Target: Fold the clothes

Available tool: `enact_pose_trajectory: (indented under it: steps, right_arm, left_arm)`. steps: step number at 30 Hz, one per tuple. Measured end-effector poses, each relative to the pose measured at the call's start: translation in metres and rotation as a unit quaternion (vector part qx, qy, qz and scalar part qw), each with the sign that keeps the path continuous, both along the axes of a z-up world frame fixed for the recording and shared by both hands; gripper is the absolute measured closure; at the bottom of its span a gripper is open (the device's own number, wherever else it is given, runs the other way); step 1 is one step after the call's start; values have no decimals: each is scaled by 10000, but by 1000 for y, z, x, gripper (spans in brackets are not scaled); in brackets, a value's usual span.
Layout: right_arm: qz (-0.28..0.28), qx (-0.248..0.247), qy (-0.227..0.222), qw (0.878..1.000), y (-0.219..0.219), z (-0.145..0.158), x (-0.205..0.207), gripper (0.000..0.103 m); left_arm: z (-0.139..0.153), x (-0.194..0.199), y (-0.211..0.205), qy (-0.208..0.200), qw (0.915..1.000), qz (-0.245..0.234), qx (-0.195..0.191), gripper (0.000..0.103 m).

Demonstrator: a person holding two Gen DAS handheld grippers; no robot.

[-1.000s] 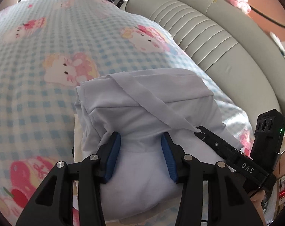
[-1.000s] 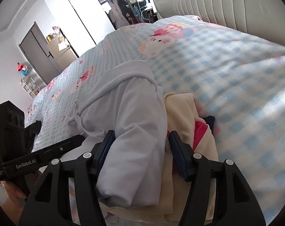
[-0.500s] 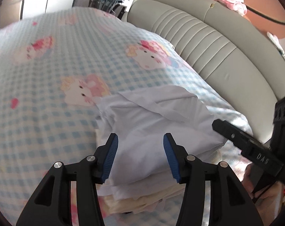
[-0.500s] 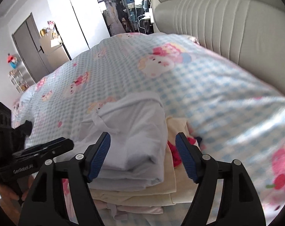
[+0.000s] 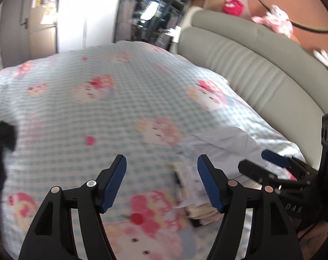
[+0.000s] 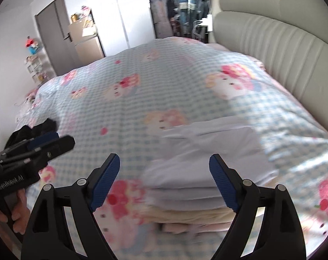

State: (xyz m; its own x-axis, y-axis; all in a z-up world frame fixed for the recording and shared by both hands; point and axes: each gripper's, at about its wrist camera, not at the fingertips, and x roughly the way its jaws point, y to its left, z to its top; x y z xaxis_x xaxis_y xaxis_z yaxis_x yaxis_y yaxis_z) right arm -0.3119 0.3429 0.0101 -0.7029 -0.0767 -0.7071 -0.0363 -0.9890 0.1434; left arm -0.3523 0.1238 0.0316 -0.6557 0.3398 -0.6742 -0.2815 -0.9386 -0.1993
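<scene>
A folded white garment (image 6: 209, 158) lies on top of a stack of folded clothes (image 6: 192, 216) on the checked Hello Kitty bedspread (image 6: 164, 86). In the left wrist view the stack (image 5: 220, 147) is at the right. My left gripper (image 5: 161, 182) is open and empty, above the bedspread to the left of the stack. My right gripper (image 6: 164, 182) is open and empty, held back from the stack's near edge. Each gripper shows in the other's view: the left gripper (image 6: 44, 145), the right gripper (image 5: 270, 164). A dark garment (image 6: 33, 130) lies at the far left of the bed.
A padded grey-green headboard (image 6: 272, 43) runs along the right side. A wardrobe and doors (image 6: 55, 32) stand beyond the bed's far end. Pink plush toys (image 5: 274, 21) sit above the headboard.
Both grippers let go of the white garment, opened wider and pulled back and up from the stack. The left one swung leftward; the folded garment now rests flat on the stack.
</scene>
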Motion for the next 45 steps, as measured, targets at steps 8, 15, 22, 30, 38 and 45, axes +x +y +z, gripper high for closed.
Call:
enact_pose_trajectory:
  steps: [8,15,22,30,38,45]
  right_arm:
    - [240,13,-59,9997,-84,10,16,9]
    - [367,105,-40,9993,-129,22,69,3]
    - [493,197,-21,9986,-174,34,123,1]
    - [563,122,-176,9982,-185,13,230,1]
    - [705,106,-258,9971,-186,-9,307,1]
    - [743,90,-211,9970,-178,-8,336,1]
  left_arm:
    - [21,27,-98,155,9961,844,-210,24]
    - [38,80,-148,304,9903,1275,-459,21]
    - [42,180,-170,393,9833,1651,-653,18]
    - [15,290,-172,110,9786,1928,-712,16]
    - [-5,368,-159,102,9807,1855,-614,16]
    - [-9,402,-154,173,9816,1837,-493,16]
